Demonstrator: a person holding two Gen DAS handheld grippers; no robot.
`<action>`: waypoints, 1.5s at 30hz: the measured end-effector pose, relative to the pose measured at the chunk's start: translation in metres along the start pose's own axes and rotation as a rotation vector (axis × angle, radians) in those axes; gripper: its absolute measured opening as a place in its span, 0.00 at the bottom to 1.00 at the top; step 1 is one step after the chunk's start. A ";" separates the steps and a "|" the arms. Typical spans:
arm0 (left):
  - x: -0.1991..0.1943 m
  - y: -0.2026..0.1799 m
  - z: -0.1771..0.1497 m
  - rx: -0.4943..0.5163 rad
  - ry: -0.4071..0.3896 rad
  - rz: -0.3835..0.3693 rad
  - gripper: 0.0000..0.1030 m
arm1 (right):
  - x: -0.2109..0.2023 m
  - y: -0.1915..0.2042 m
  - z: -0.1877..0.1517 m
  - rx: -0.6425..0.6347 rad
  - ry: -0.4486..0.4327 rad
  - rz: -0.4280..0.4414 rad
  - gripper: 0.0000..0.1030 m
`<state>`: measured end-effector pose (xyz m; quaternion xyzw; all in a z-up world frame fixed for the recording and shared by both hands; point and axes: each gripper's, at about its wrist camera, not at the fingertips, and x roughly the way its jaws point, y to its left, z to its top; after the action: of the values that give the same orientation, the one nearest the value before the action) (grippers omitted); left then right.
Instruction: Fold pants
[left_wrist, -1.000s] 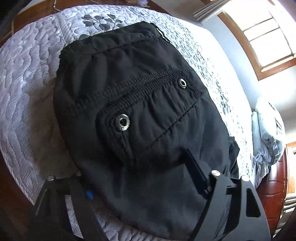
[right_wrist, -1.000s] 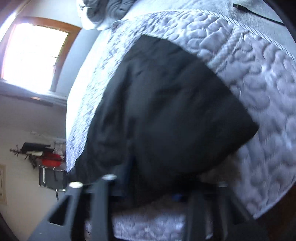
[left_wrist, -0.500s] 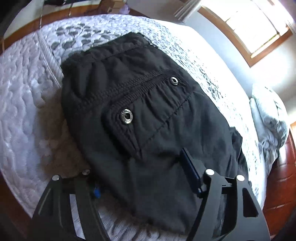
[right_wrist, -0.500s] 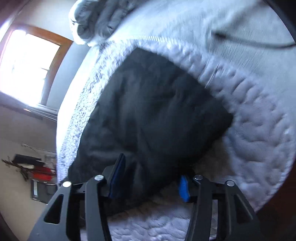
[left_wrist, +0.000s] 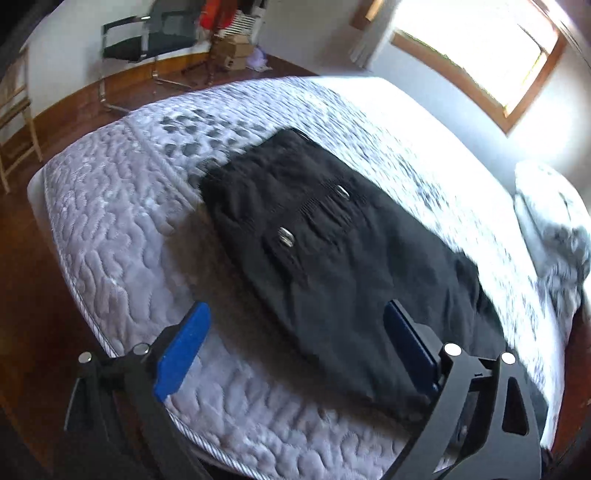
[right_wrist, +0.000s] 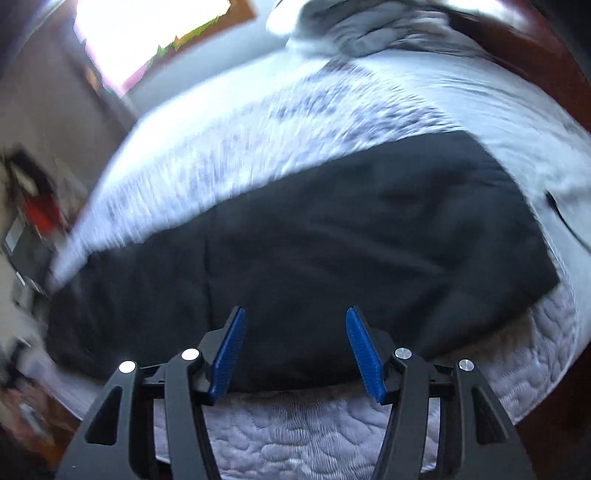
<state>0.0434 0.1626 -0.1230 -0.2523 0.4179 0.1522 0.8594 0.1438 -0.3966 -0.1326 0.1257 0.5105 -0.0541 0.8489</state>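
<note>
Black pants (left_wrist: 332, 251) lie folded flat on the quilted grey mattress (left_wrist: 110, 221), pocket flap with two metal snaps facing up. My left gripper (left_wrist: 295, 332) hovers above the pants' near end, jaws opening wide, blue pads clear of the cloth. In the right wrist view the pants (right_wrist: 332, 229) spread as a dark rectangle across the mattress (right_wrist: 295, 443). My right gripper (right_wrist: 295, 332) hangs above their near edge, open, nothing between its blue pads. That view is motion-blurred.
A crumpled grey blanket (left_wrist: 554, 229) lies at the head of the bed, also visible as a blanket (right_wrist: 369, 29) in the right view. A chair (left_wrist: 147, 40), boxes and wooden floor (left_wrist: 22, 295) surround the bed. Bright window (left_wrist: 480, 48) on the far wall.
Both grippers let go of the pants and lifted away from the bed. The left jaws spread wider; the right went from shut on the fabric to open and rolled.
</note>
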 end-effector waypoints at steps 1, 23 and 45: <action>-0.001 -0.006 -0.005 0.028 0.010 -0.015 0.92 | 0.010 0.004 -0.002 -0.017 0.031 -0.034 0.58; 0.033 -0.120 -0.077 0.572 0.053 0.017 0.95 | 0.047 0.118 -0.039 -0.263 0.053 -0.094 0.70; 0.038 -0.106 -0.069 0.409 0.162 -0.035 0.96 | -0.016 -0.216 -0.118 0.955 -0.301 0.487 0.80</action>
<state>0.0721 0.0384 -0.1575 -0.0911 0.5035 0.0286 0.8587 -0.0115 -0.5730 -0.2055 0.6019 0.2587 -0.0990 0.7490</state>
